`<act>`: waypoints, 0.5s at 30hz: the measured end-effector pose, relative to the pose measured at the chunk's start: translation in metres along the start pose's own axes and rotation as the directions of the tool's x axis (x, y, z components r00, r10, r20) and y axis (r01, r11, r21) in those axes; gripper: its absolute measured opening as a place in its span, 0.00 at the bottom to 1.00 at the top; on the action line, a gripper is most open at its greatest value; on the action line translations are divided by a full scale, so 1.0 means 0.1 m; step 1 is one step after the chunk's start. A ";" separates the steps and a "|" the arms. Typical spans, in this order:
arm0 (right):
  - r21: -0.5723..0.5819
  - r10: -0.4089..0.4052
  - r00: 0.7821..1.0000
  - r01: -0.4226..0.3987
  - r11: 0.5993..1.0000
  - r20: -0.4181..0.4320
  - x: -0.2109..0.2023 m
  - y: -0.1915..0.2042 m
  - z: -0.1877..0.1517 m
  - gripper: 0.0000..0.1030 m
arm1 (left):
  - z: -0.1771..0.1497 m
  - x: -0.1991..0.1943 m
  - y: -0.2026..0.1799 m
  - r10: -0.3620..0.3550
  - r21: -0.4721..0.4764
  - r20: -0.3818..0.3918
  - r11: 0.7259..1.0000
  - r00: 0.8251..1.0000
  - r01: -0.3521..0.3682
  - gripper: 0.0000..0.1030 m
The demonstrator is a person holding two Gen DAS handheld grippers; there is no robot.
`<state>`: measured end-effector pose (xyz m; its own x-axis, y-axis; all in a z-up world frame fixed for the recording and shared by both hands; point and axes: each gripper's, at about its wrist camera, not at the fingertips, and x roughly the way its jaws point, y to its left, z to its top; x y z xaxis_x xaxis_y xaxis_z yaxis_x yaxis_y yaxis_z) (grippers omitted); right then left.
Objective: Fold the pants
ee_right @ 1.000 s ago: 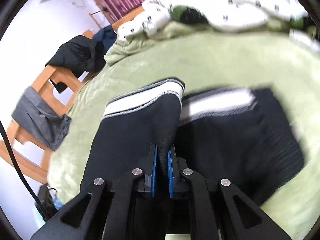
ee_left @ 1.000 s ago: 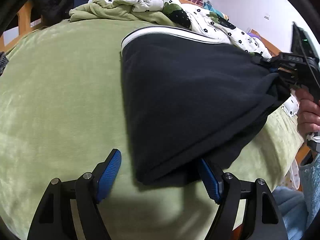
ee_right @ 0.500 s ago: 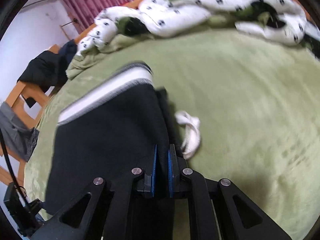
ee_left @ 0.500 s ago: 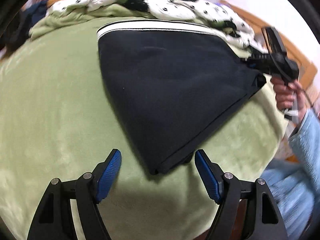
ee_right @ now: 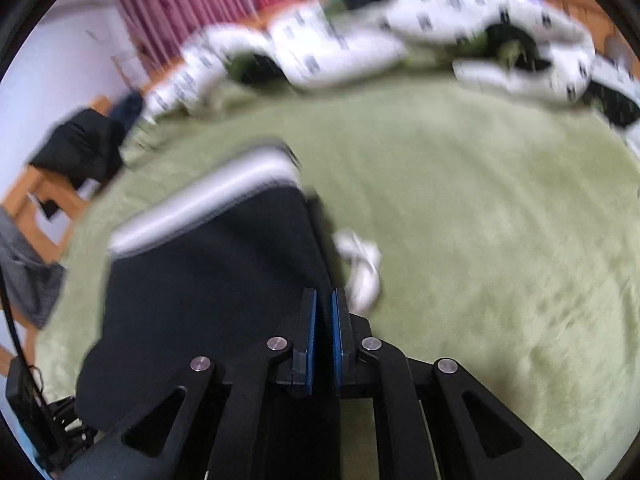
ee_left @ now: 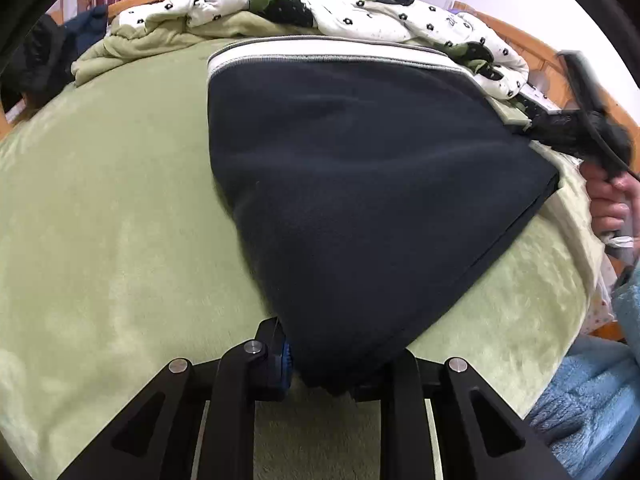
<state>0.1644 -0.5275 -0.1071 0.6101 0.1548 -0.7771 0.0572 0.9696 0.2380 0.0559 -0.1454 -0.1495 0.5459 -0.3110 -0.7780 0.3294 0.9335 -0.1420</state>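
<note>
The black pants (ee_left: 360, 184) with a white waistband (ee_left: 328, 50) lie folded on the green blanket (ee_left: 104, 200). My left gripper (ee_left: 332, 364) is shut on the near corner of the pants, which covers its right finger. My right gripper (ee_right: 324, 320) is shut on the other edge of the pants (ee_right: 208, 288); it also shows at the right of the left wrist view (ee_left: 560, 124), held by a hand. A white drawstring (ee_right: 360, 268) lies beside the pants in the right wrist view.
A crumpled white floral quilt (ee_left: 360, 4) is piled along the far side of the bed. A wooden chair with dark clothes (ee_right: 76, 152) stands at the left. The green blanket (ee_right: 500, 220) extends to the right.
My left gripper has moved forward and closed on the near corner of the pants. My right gripper keeps its hold on the other edge and has shifted slightly.
</note>
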 end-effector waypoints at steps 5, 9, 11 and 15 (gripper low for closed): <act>-0.110 -0.057 0.996 0.065 0.992 0.075 -0.27 0.18 0.03 0.16 | 0.03 -0.20 0.17 -0.042 -0.023 -0.050 0.999 0.998 0.041 0.46; -0.087 -0.023 0.993 0.033 0.996 0.113 -0.31 0.26 0.16 0.53 | -0.08 -0.49 0.31 -0.071 -0.034 0.008 0.997 0.997 0.071 0.57; -0.075 -0.025 0.996 0.032 0.997 0.088 -0.21 0.28 0.23 0.53 | -0.06 -0.55 0.38 -0.082 -0.064 0.007 0.995 0.997 0.083 0.61; -0.038 -0.006 1.000 0.007 0.999 0.028 0.04 0.33 0.42 0.53 | 0.28 -0.51 0.45 -0.132 -0.070 0.020 0.989 0.991 0.133 0.65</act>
<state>0.2023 -0.5026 -0.0779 0.6315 0.1434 -0.7620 0.0318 0.9771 0.2102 0.0648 -0.0930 -0.0988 0.5132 -0.4350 -0.7398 0.3444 0.8940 -0.2867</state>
